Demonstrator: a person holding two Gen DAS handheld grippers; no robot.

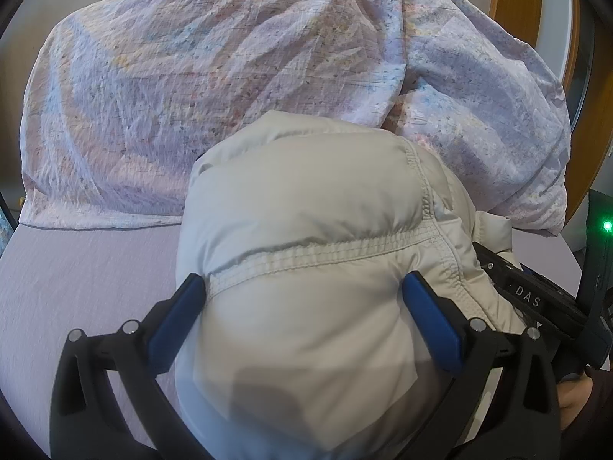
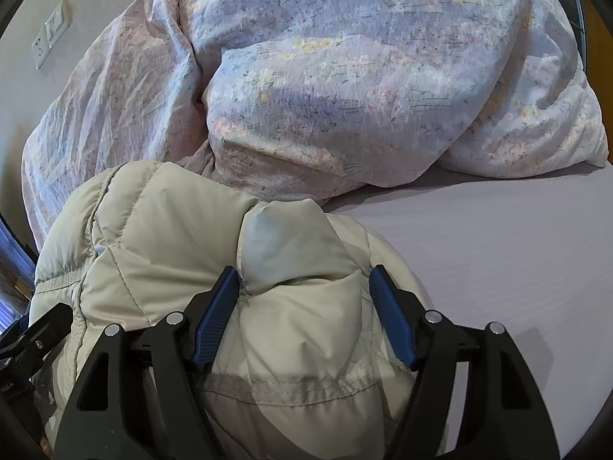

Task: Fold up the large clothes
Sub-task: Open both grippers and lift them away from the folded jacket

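A puffy cream down jacket (image 1: 306,199) lies bundled on a lilac bed sheet (image 1: 84,268). My left gripper (image 1: 304,287) has its blue pads pressed against both sides of a thick padded fold of it, near a stitched seam. The jacket also fills the lower left of the right wrist view (image 2: 161,237). My right gripper (image 2: 304,280) is shut on another puffy fold that bulges up between its blue pads. The right gripper's black body (image 1: 536,299) shows at the right edge of the left wrist view, close beside the jacket.
A crumpled pastel floral duvet (image 1: 230,76) is heaped across the back of the bed, also in the right wrist view (image 2: 345,76). Bare sheet (image 2: 498,249) lies to the right. A wall socket (image 2: 51,34) is at the far left; a wooden frame (image 1: 513,0) stands at the right.
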